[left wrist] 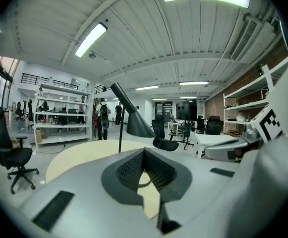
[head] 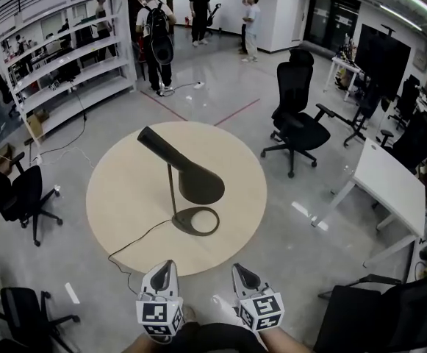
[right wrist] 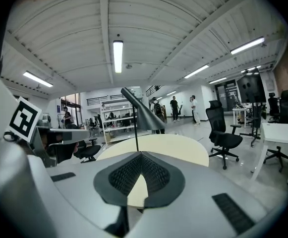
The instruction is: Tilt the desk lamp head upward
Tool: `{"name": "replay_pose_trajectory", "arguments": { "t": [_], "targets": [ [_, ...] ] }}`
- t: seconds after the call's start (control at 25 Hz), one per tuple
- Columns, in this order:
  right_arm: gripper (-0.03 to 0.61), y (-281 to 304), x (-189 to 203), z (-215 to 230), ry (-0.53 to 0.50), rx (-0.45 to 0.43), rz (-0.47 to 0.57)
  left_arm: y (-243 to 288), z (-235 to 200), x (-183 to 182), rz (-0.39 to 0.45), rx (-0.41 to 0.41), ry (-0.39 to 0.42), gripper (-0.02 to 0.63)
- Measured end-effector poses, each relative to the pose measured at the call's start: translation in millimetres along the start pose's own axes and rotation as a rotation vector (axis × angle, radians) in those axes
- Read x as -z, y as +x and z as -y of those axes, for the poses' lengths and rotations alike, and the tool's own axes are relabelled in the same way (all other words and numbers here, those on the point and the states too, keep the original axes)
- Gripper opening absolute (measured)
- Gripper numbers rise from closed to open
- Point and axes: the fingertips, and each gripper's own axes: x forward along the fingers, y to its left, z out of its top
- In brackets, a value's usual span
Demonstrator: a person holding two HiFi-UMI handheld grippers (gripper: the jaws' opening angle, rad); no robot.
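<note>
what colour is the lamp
Dark brown to black all over, lamp head, stem and ring base alike. Head view shows it best.

In its own view, the left hand-held gripper (left wrist: 144, 151) covers most of the desk lamp (left wrist: 131, 120) foot and the near edge of the tabletop (left wrist: 79, 155). The right hand-held gripper (right wrist: 140, 155) does likewise. In the head view, the bottom edge cuts off the person's forearms (head: 283, 338), and the cable (head: 136, 243) grows too thin to follow past the tabletop's near-left edge.
</note>
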Motion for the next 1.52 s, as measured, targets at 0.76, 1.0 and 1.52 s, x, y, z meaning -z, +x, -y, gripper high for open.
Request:
{"name": "replay_pose_trajectory", "arguments": {
  "t": [0.76, 1.0, 1.52],
  "targets": [
    [0.017, 114.1, -68.7, 25.4, 0.264, 0.002, 0.081, 89.9, -111.2, -151.0, 0.144, 0.080, 0.105, 0.048],
    [0.018, 155.8, -85.8, 74.4, 0.414, -0.127, 0.106, 128.2, -106.1, -199.0, 0.183, -0.022, 0.157, 0.049],
    [0.132, 227.6, -80.4, 138.4, 0.864, -0.399, 0.117, 193.7, -108.2, -274.3, 0.228, -0.212, 0.269, 0.132]
  ]
}}
